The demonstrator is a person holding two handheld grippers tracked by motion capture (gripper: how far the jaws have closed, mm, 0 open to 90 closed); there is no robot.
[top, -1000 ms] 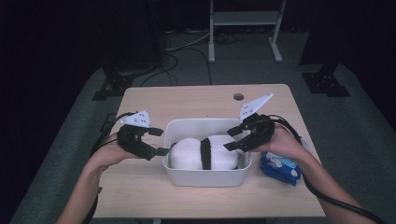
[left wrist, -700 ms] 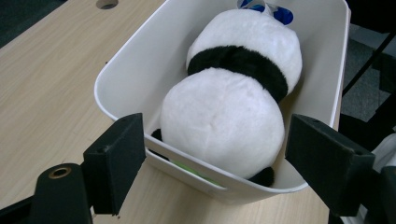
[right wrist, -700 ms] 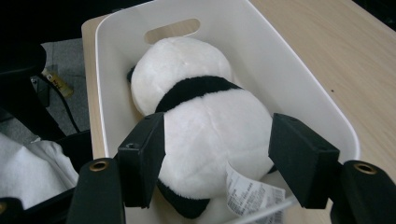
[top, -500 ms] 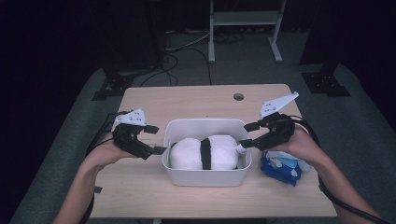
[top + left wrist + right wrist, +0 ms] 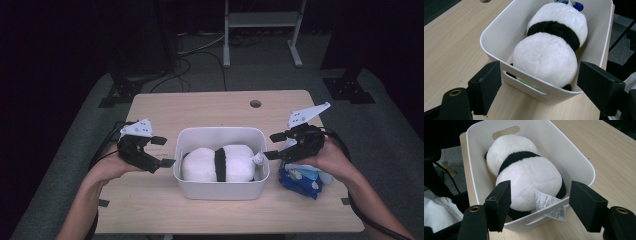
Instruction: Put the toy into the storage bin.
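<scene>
Jaws of both the left gripper [image 5: 159, 151] and right gripper [image 5: 274, 146] stand open, the right's just widened, flanking the white bin [image 5: 220, 190] holding the plush panda [image 5: 220, 163] near the table's front edge; next, probably grip its end walls.

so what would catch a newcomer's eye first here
First the panda plush, white with a black band, lying on its side in the white bin at the middle of the table, its tag draped over the bin's rim. Next the two grippers, left gripper and right gripper, open at either end of the bin. A blue packet lies under the right hand.
</scene>
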